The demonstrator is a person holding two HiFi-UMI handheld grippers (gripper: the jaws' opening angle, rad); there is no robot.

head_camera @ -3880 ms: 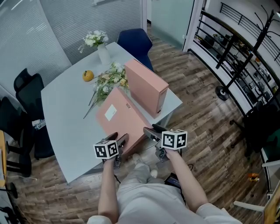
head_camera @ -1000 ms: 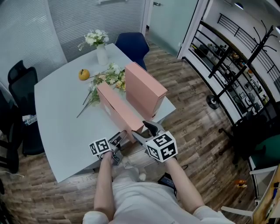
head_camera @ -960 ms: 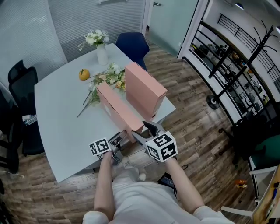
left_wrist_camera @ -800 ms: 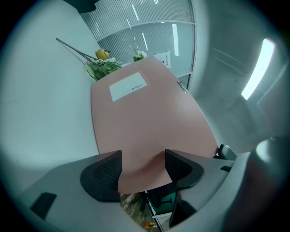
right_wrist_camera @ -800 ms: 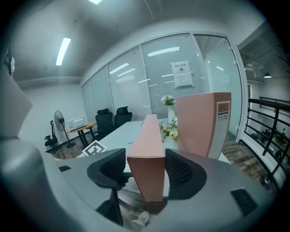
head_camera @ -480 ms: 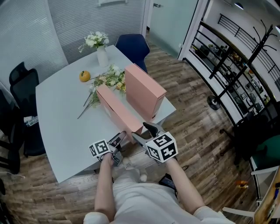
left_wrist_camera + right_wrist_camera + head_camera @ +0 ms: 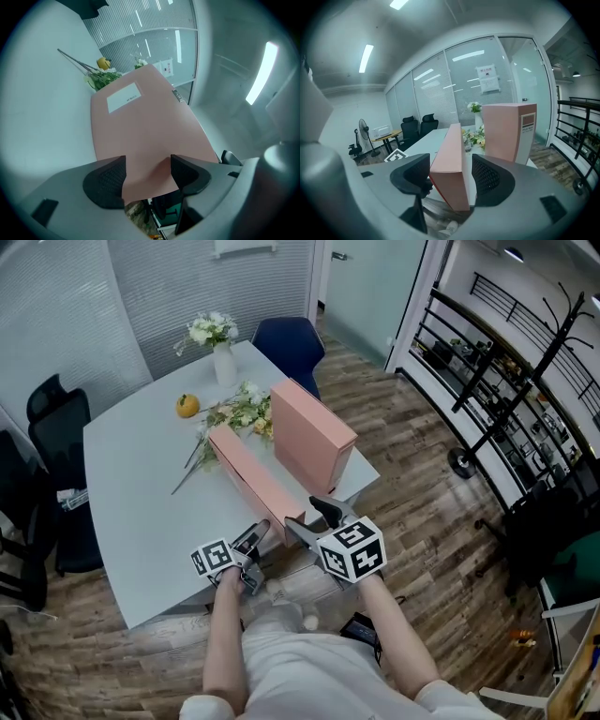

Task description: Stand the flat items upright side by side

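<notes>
Gripping the near file box [image 7: 248,470] at its near end with both tools. Left gripper [image 7: 147,176] clenched on the lower near corner. Right gripper [image 7: 450,180] spread wide yet pressed on both broad faces of that end. Standing on its long narrow edge on the table [image 7: 131,484], slanting away from the person. Set just left of the far file box [image 7: 314,432], itself upright on its short end and apparently not touching.

Possible trouble, from the left:
- May crush or drag the loose flowers [image 7: 239,411] lying against the far end, if pushed forward.
- May topple leftward flat onto the table if let go too early, with only a narrow edge for support.
- May slide off the table at the near end, apparently hanging past the edge over the floor, if pulled any closer to the body.
- May knock the far file box toward the table's right edge, if swung over too hard.

As for containers, again from the left:
- A vase [image 7: 224,364], upright, holding white flowers, well apart from both grippers.
- Then the two file boxes, both closed; cannot tell what is inside either.
</notes>
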